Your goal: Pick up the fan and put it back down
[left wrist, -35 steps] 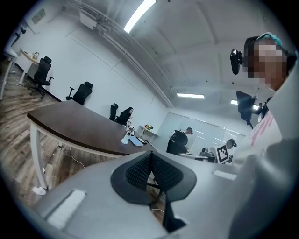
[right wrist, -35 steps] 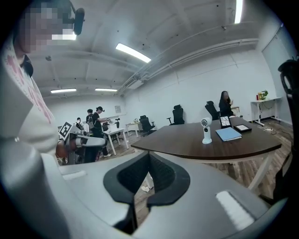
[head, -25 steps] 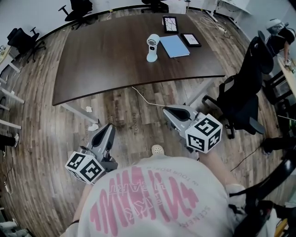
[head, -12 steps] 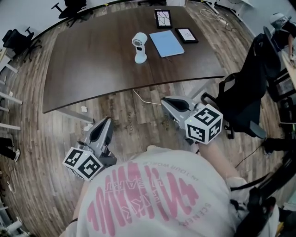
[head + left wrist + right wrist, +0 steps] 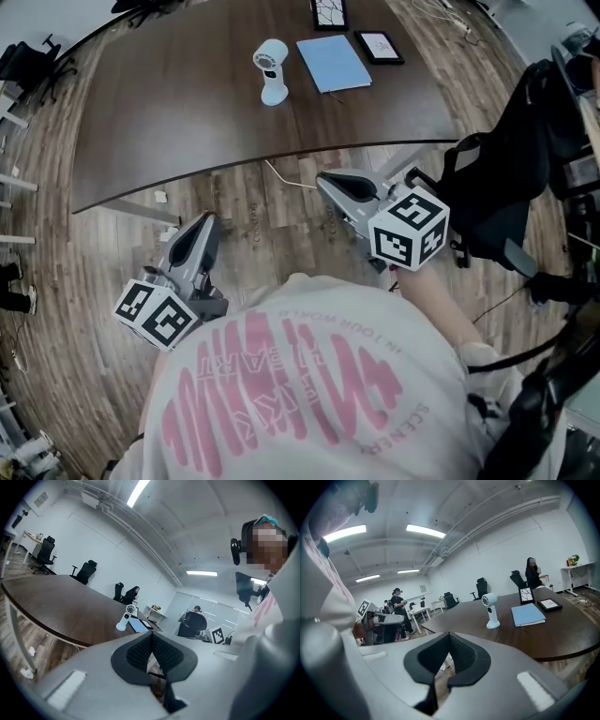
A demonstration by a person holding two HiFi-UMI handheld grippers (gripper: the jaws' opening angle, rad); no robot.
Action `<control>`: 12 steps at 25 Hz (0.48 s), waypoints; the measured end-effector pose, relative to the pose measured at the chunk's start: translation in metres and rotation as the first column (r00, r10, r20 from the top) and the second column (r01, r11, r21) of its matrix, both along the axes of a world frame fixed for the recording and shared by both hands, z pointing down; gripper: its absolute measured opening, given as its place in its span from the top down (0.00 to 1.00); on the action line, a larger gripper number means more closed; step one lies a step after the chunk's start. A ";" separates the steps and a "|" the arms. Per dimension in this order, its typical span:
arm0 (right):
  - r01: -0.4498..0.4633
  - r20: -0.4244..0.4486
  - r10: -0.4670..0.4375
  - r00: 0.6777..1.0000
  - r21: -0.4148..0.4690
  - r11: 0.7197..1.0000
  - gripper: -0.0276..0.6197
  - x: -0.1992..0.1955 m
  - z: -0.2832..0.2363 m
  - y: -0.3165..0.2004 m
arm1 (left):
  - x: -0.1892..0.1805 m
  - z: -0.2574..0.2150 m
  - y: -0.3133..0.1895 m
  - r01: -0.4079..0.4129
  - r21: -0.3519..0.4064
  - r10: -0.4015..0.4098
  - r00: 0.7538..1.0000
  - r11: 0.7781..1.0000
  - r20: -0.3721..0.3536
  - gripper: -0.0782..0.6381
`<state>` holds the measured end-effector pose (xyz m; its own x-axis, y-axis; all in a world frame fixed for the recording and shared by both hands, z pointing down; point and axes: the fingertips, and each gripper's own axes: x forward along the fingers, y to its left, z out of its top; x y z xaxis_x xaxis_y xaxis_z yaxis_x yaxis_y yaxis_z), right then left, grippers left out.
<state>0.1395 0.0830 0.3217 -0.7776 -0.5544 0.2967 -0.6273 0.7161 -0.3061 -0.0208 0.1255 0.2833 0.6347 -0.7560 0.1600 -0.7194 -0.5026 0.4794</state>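
1. The left gripper [image 5: 203, 221] is held low over the wood floor [image 5: 272, 234], short of the table. Its jaws are pressed together with nothing between them.
2. The right gripper [image 5: 324, 180] sits nearer the table edge, its jaws likewise closed on nothing.
3. The dark brown table [image 5: 178, 131] lies ahead of both.
4. The white fan [image 5: 272, 71] stands upright on the table, well apart from both grippers.
5. A blue folder [image 5: 333, 62] lies just right of the fan. A tablet [image 5: 379, 45] is to its right and a second tablet [image 5: 328, 12] is behind.
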 end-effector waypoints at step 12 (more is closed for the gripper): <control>-0.016 -0.006 0.016 1.000 -0.030 0.999 0.95 -0.010 0.012 -0.021 | -0.010 0.008 -0.025 -0.018 -0.013 0.018 1.000 1.000 -0.009 0.86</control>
<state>0.1297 0.0615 0.3338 -0.7669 -0.5573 0.3182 -0.6404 0.6966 -0.3235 -0.0313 0.1009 0.2916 0.6497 -0.7423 0.1640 -0.7059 -0.5091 0.4924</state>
